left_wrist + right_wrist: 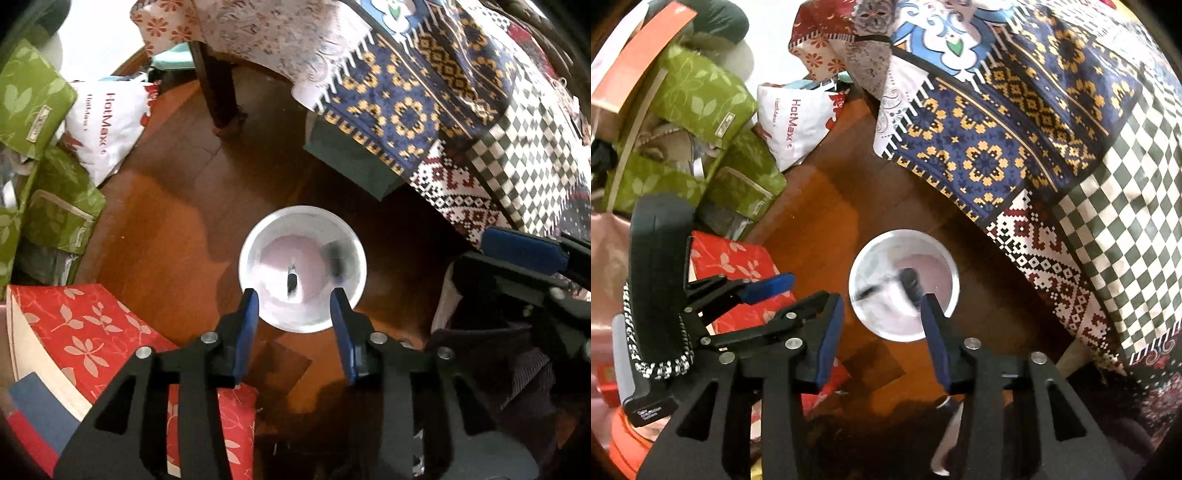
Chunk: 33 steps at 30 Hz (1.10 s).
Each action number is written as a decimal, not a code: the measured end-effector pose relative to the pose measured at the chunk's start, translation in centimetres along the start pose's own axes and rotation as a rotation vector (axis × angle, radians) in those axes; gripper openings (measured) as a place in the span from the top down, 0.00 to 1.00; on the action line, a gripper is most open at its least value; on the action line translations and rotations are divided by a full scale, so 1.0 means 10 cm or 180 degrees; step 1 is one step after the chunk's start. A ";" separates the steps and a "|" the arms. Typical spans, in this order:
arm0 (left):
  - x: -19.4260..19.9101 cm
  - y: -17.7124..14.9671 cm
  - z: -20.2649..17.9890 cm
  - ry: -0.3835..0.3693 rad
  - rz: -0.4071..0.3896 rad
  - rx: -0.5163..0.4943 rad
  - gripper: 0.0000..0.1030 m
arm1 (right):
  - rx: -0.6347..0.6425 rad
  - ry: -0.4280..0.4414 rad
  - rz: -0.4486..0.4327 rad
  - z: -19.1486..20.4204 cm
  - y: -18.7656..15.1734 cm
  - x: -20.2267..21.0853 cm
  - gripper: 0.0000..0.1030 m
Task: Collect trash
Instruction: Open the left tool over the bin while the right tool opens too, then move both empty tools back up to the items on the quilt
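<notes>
A round white trash bin stands on the wooden floor below both grippers, seen from above; it also shows in the right wrist view. Small dark pieces lie inside it, and a dark blurred piece shows in the right wrist view. My left gripper is open and empty above the bin's near rim. My right gripper is open and empty above the bin. The left gripper also shows at the left of the right wrist view. The right gripper's blue finger shows at the right of the left wrist view.
A table draped in patterned cloth overhangs at the right, with a wooden leg behind. Green fabric boxes, a white HotMax bag and a red leaf-print box crowd the left. Wooden floor surrounds the bin.
</notes>
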State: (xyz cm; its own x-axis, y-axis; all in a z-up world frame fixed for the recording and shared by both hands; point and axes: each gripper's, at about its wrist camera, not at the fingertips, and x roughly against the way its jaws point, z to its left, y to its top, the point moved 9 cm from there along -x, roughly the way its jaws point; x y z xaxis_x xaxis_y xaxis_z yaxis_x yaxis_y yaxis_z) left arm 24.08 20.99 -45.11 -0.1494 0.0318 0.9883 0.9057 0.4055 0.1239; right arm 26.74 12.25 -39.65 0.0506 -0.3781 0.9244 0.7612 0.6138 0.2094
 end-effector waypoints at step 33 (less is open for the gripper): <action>2.67 0.02 -0.82 -0.0163 -0.1764 -0.0230 0.63 | 0.0409 -0.0724 -0.1851 -0.08 -0.26 2.53 0.61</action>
State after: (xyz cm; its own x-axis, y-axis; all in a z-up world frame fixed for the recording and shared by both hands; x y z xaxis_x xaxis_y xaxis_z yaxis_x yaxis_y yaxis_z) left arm 23.48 14.45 -18.01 -0.6284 -0.1231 0.7681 0.7107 0.3106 0.6312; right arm 26.56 0.57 -17.03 -0.4969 -0.5266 0.6898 0.5387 0.4360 0.7209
